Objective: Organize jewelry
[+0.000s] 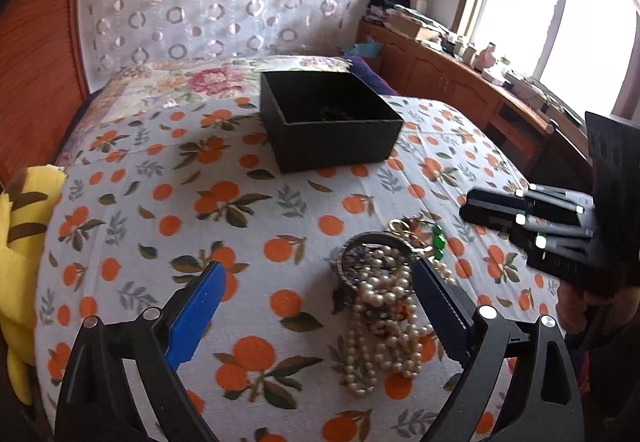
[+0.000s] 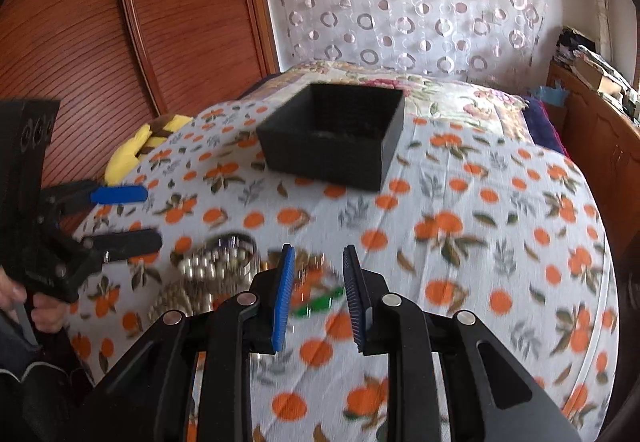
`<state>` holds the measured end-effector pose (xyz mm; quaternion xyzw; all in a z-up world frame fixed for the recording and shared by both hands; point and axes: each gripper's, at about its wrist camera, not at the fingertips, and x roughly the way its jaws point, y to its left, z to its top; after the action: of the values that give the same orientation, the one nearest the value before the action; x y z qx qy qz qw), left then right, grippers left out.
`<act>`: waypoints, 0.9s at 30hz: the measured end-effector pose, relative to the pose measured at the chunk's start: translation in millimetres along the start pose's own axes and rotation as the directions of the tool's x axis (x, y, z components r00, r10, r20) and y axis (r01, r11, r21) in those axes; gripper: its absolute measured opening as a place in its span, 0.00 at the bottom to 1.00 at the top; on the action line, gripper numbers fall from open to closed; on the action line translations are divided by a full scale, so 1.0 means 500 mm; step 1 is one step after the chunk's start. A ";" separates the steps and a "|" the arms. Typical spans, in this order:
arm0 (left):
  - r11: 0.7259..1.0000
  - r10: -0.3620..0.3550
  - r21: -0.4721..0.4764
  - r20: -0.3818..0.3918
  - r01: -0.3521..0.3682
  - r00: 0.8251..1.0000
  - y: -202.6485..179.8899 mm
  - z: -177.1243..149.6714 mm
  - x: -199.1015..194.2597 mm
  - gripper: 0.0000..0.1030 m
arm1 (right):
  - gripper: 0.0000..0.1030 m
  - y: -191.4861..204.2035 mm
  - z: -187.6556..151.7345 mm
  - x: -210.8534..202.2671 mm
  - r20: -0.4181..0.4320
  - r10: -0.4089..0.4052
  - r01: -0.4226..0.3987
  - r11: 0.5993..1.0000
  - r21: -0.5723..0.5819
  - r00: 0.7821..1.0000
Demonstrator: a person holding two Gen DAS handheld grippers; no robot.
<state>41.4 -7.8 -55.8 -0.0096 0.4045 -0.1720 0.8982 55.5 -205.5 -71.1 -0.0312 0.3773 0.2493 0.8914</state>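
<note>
Left wrist: pearl necklace [image 1: 384, 318] lengthwise toward camera

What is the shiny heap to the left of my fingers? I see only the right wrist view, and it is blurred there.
Observer: It is a pile of pearl necklaces, spilling out of a silvery bangle toward the left gripper.
Operator: And the green blur?
Observer: Those are green beads beside a gold clasp, just beyond the pearls.
Operator: Does the left gripper hold anything?
Observer: No. It is open, and the pearls lie loose between its fingers, nearer the black one.
</note>
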 end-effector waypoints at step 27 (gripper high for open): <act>0.994 -0.083 0.053 -0.138 0.091 0.987 -0.061 0.017 0.122 0.59 | 0.26 -0.019 -0.076 -0.012 -0.016 -0.002 0.002 1.000 0.027 1.000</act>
<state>75.6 -56.7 -89.5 0.0108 0.4584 -0.2231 0.8602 31.5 -225.7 -95.4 -0.0215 0.3876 0.2431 0.8889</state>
